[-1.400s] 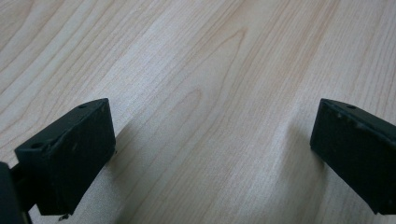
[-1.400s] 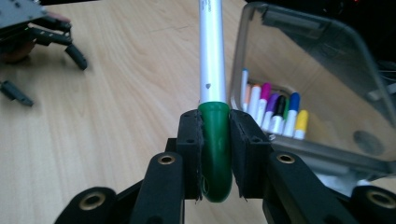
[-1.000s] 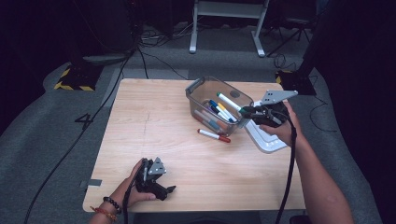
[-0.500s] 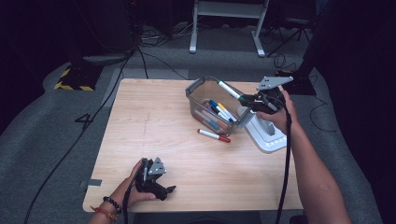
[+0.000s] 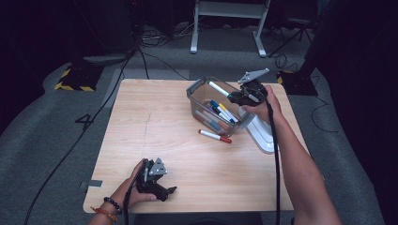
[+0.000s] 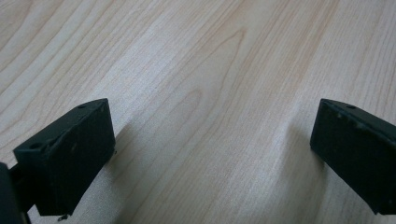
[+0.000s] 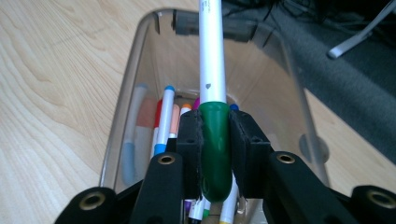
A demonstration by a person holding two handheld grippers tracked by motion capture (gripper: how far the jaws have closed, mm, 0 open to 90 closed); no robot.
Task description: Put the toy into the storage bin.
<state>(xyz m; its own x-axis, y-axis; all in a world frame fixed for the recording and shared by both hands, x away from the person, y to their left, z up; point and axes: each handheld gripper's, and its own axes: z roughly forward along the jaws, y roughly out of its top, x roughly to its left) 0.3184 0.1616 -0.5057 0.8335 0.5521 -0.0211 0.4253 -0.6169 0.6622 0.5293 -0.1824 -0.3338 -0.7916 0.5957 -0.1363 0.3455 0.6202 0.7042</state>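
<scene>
Green-capped and light, a stiff, slick marker (image 7: pixel 214 93) sits clamped at its cap in the right claw (image 7: pixel 214 140), poised over the clear plastic bin (image 7: pixel 299 116) of pens just beyond, having swung there from beside the bin a second ago. The left claw (image 6: pixel 210 158) gapes empty on the tabletop (image 6: pixel 196 56).

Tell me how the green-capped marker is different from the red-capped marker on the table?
The green-capped marker is clamped in the right gripper above the clear bin; the red-capped marker lies loose on the table beside the bin. One cap is green, the other red. Both have white barrels.
</scene>
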